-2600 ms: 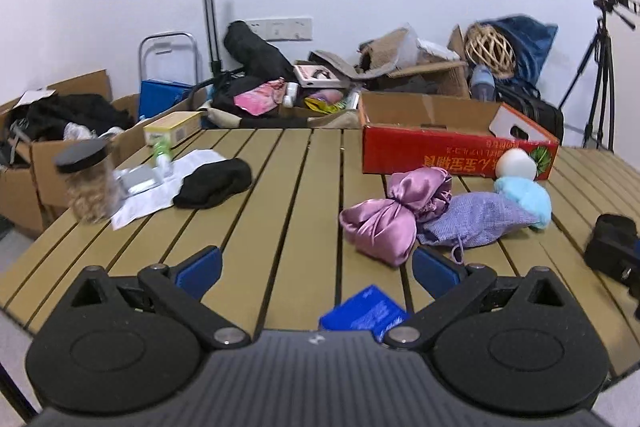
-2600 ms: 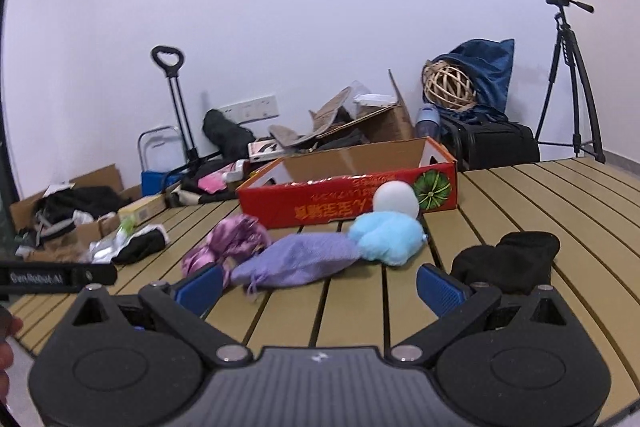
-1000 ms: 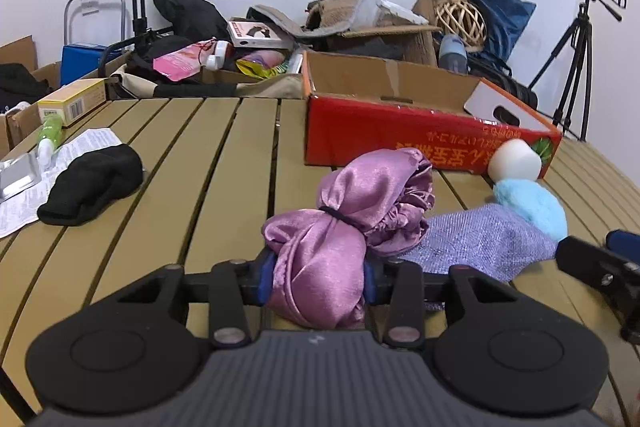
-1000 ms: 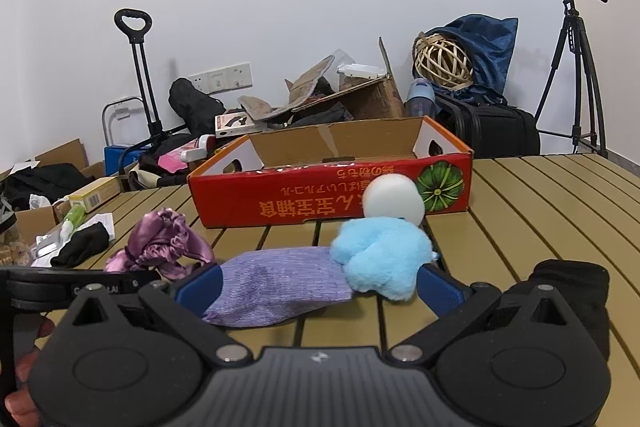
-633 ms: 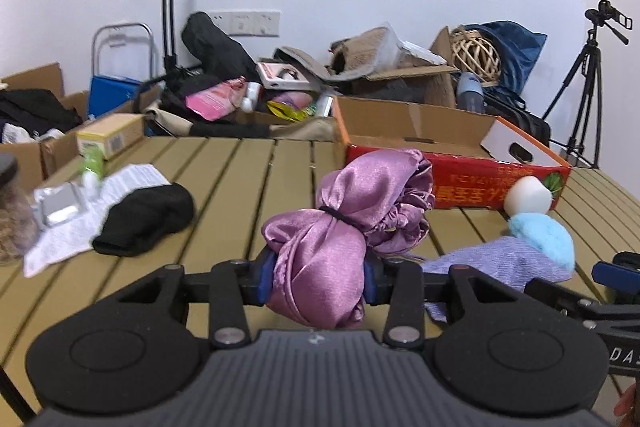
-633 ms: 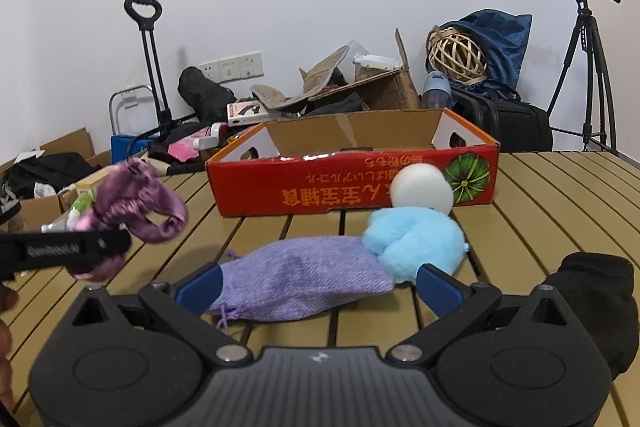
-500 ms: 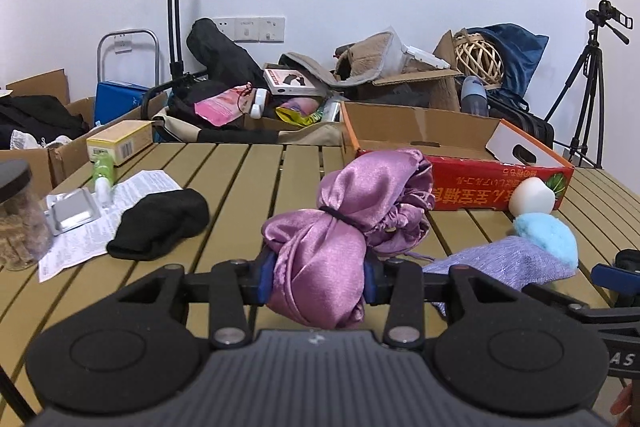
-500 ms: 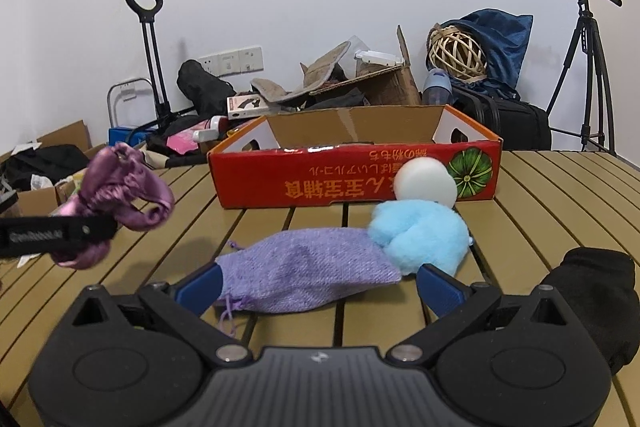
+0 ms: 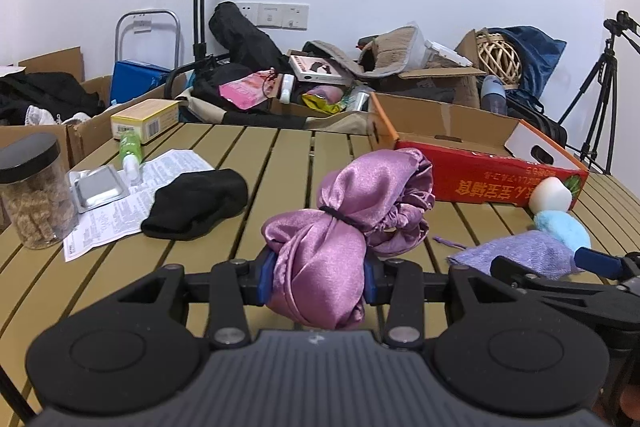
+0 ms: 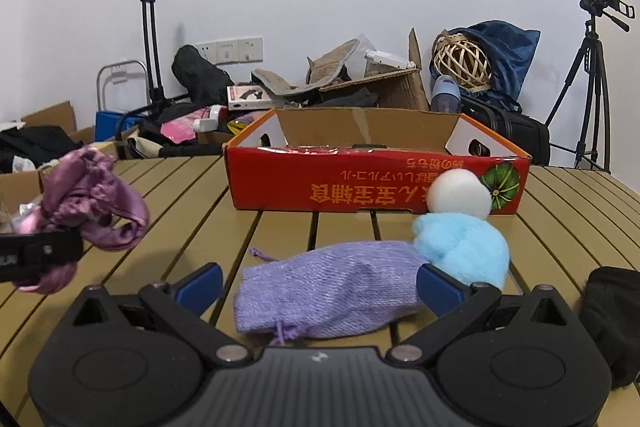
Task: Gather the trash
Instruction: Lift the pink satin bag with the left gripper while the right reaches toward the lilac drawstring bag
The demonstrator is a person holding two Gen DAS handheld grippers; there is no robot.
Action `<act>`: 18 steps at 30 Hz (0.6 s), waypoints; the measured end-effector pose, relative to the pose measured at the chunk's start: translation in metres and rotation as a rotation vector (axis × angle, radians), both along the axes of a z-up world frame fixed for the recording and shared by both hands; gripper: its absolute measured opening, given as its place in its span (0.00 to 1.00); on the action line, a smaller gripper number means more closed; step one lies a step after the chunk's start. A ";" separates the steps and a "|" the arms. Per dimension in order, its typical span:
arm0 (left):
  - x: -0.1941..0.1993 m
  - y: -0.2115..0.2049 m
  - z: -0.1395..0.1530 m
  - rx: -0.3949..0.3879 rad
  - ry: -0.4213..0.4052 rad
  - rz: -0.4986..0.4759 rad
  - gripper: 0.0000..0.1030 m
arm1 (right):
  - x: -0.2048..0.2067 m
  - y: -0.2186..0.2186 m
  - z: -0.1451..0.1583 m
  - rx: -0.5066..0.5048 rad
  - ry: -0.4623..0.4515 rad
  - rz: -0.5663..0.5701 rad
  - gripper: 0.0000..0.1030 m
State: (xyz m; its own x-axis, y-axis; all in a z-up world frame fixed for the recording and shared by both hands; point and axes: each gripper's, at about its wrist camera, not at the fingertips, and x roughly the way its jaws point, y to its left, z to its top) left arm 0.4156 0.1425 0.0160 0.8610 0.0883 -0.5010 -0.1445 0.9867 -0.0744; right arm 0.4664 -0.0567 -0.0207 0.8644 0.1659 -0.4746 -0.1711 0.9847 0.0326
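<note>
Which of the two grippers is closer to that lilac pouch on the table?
The right gripper: its open fingers straddle the lilac pouch. The left gripper is off to the pouch's left, shut on the purple satin bundle.

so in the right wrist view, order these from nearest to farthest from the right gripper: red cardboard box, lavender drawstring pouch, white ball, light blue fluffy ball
1. lavender drawstring pouch, between the open fingers of the right gripper
2. light blue fluffy ball, just behind the right finger
3. white ball, behind the blue one, against the box front
4. red cardboard box, farthest, centre of the table
</note>
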 end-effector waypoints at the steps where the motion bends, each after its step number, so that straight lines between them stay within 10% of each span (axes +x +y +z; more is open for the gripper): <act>1: 0.000 0.003 0.000 -0.002 0.000 0.002 0.40 | 0.002 0.003 -0.001 -0.008 0.009 0.000 1.00; 10: -0.005 0.013 0.005 -0.011 -0.006 0.012 0.40 | 0.008 0.028 -0.008 -0.154 0.059 0.016 0.89; 18: -0.008 0.014 0.007 -0.014 -0.013 0.013 0.40 | 0.016 0.031 -0.013 -0.172 0.123 0.022 0.52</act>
